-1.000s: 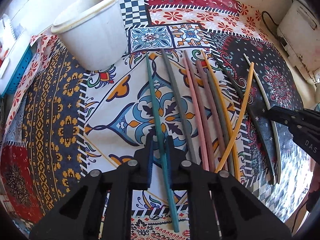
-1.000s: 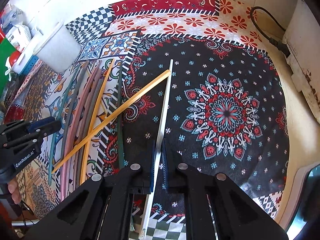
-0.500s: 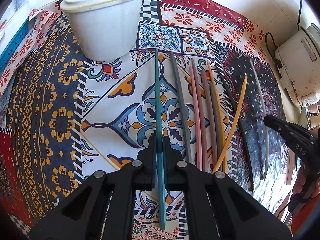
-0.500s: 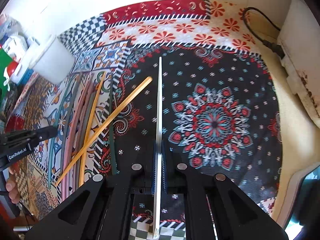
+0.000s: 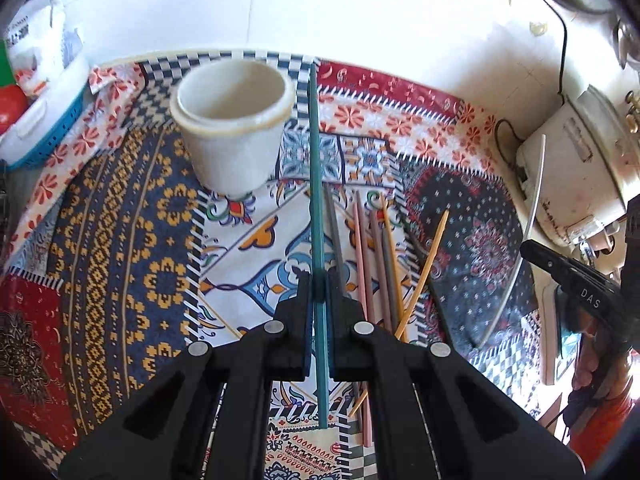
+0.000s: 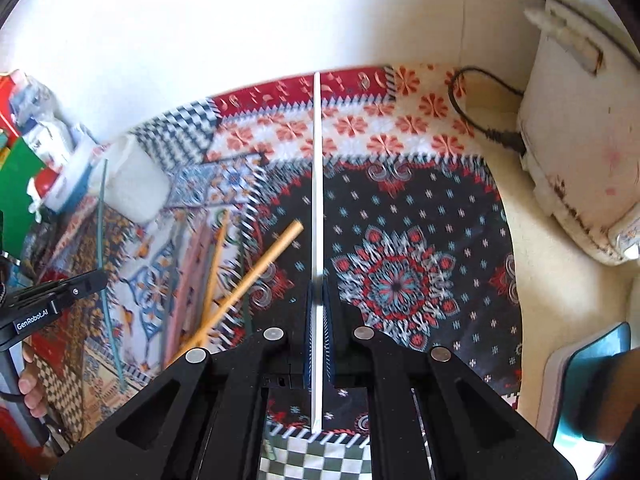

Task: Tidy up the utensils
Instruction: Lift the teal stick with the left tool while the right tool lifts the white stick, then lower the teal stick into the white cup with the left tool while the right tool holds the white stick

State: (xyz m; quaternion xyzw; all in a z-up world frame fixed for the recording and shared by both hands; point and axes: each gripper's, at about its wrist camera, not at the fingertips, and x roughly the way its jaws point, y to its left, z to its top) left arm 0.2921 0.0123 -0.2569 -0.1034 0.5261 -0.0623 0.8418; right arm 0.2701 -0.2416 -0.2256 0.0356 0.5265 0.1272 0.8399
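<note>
Two labels: left gripper (image 6: 92,280) "GenRobot.AI", right gripper (image 5: 536,250) "DAS".

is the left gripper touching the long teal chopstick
Touching: the left wrist view shows the left gripper shut on the long teal chopstick.

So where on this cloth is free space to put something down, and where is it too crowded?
Free: the blue-and-yellow patterned strip left of the white cup, and the dark floral patch between the chopstick pile and the white appliance. Crowded: the middle, where the loose chopsticks lie, with an orange chopstick crossing them.
</note>
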